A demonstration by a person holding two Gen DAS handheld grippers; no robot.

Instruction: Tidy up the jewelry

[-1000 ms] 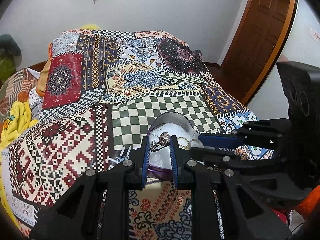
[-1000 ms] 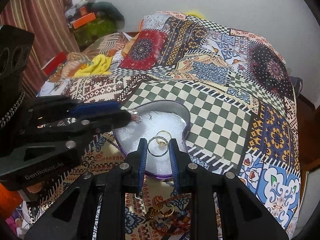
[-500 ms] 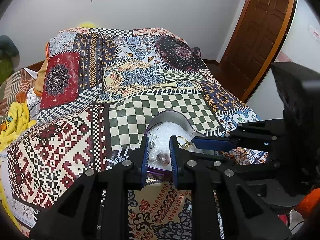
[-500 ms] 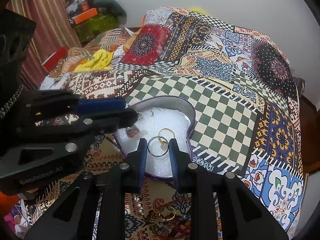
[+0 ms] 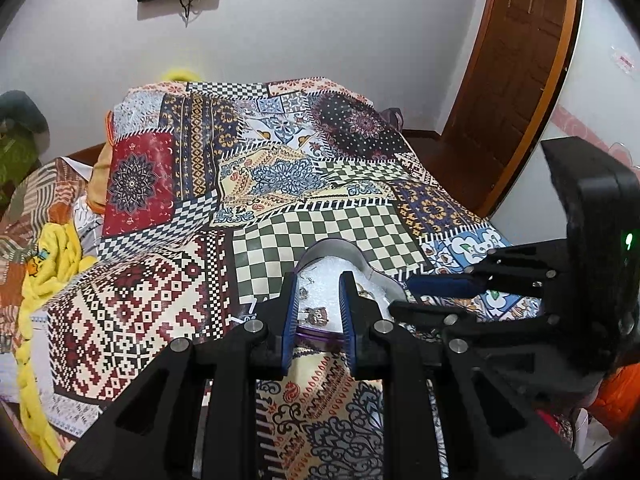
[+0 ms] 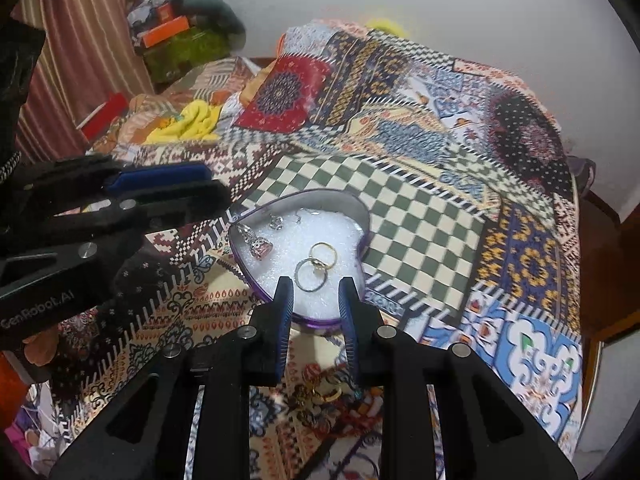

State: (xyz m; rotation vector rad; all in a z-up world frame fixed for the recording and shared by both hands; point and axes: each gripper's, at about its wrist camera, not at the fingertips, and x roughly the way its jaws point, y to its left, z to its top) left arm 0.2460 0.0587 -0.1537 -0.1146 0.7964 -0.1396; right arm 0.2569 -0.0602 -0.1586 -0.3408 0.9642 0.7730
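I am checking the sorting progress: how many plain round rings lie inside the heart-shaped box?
2. A silver ring lies near the front of the heart-shaped box, and a gold ring lies just behind it, overlapping it. Others may be hidden behind the fingers.

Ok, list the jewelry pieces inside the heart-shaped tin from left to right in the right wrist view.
Silver drop earring by the left wall → pink-stoned earring → small silver earring → silver ring → gold ring, all on the white padding of the heart-shaped tin.
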